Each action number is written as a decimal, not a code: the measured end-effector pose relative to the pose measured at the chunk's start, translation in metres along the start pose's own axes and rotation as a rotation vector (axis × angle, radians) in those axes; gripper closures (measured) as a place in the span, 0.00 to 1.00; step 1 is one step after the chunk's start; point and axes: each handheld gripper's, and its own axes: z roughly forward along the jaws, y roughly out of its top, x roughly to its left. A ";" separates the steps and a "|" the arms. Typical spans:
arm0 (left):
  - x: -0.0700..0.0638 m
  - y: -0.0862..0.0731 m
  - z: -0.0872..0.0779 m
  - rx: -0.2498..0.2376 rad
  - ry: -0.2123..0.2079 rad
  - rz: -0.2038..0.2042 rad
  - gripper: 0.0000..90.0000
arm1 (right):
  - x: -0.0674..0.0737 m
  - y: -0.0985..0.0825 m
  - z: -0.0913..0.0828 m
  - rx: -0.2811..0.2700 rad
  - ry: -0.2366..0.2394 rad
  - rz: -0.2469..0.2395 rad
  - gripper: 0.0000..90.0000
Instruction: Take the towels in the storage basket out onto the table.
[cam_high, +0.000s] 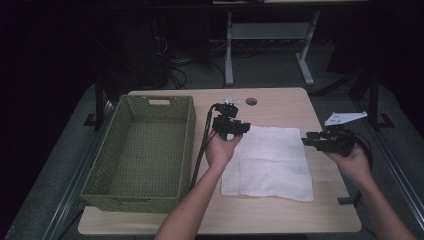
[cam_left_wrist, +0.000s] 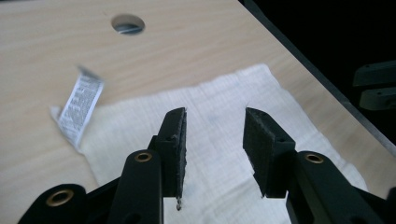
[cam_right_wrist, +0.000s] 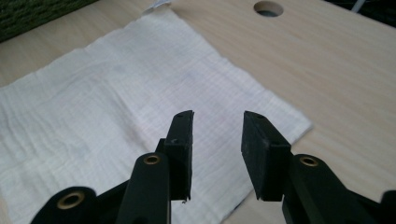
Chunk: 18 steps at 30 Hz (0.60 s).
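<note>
A white cloth (cam_high: 270, 162) lies flat on the wooden table (cam_high: 280, 107), right of a green woven basket (cam_high: 145, 150). My left gripper (cam_high: 231, 126) hovers over the cloth's far left corner. In the left gripper view it (cam_left_wrist: 215, 140) is open above the cloth (cam_left_wrist: 219, 102), with a care label (cam_left_wrist: 80, 106) sticking out at that corner. My right gripper (cam_high: 312, 140) sits at the cloth's far right corner. In the right gripper view it (cam_right_wrist: 217, 140) is open over the cloth (cam_right_wrist: 116, 88), nothing between its fingers.
The basket is empty and takes up the table's left side. A round cable hole (cam_high: 251, 101) is in the table's far middle. The table's right edge (cam_high: 345, 170) runs close under my right hand. Desk legs (cam_high: 229, 50) stand on the floor behind.
</note>
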 end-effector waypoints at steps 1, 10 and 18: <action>-0.001 -0.004 0.002 0.010 0.000 0.005 0.66 | 0.002 -0.003 0.001 0.004 0.001 0.000 0.71; -0.007 -0.051 0.022 0.097 -0.005 0.039 0.65 | 0.017 -0.034 0.020 0.083 0.026 -0.016 0.68; -0.002 -0.081 0.039 0.187 0.008 0.055 0.64 | 0.024 -0.053 0.038 0.163 0.044 -0.006 0.64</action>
